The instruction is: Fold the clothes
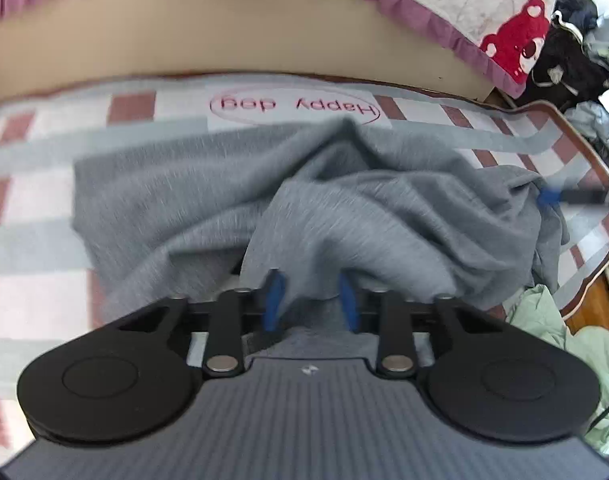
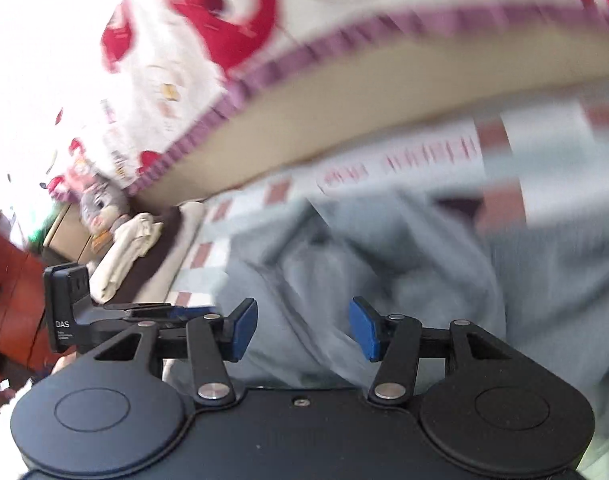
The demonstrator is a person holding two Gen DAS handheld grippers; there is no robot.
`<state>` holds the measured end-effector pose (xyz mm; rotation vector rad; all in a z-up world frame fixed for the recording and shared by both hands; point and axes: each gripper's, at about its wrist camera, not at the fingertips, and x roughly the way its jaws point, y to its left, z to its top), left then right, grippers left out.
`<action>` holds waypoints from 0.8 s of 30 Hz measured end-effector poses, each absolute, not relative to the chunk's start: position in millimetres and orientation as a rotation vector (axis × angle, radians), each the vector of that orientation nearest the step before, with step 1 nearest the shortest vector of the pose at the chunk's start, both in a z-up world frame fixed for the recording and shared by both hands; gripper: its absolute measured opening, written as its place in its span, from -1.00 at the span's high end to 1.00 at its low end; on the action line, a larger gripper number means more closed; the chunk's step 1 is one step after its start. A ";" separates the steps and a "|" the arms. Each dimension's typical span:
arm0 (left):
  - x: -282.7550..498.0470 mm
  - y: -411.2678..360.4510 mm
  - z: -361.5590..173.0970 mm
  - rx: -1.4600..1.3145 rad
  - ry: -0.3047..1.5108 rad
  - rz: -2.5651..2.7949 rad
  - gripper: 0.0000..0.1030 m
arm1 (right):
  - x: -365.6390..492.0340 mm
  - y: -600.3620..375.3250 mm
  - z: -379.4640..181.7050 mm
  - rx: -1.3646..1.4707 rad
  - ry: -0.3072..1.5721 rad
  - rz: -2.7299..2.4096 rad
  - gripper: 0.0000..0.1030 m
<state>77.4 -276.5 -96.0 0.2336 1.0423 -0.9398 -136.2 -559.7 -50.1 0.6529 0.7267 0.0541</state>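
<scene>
On the checked mat: your grey garment [image 1: 208,208] lies rumpled, spread across the checked mat [image 1: 36,240] below the "Happy dog" label [image 1: 294,106], with the bed's purple frill [image 1: 424,12] beyond it.
Long axis: the cloth runs mostly side to side across the left wrist view, bunched higher toward the right.
Left gripper [image 1: 311,300]: its blue pads are drawn in on a fold of the grey garment; cloth drapes between and over them, so you appear to be gripping that near edge.
Right gripper [image 2: 303,330]: jaws stand apart, nothing pinched; the grey garment [image 2: 384,248] lies directly ahead and under the pads, though blur hides whether they touch it.
Nearer hand: your left already has the cloth; your right hovers over the bunched part, just beside a possible hold.
Next move, as I judge it: your right needs an edge level with your left's, so the fold lifts evenly.
Other clutter: pale green cloth [image 1: 544,320] lies off the mat's right edge, apart.
</scene>
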 end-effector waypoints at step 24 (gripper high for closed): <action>121.5 -323.3 -94.8 0.239 1.061 -0.784 -0.27 | -33.1 -628.0 -73.9 0.345 0.957 -0.014 -0.49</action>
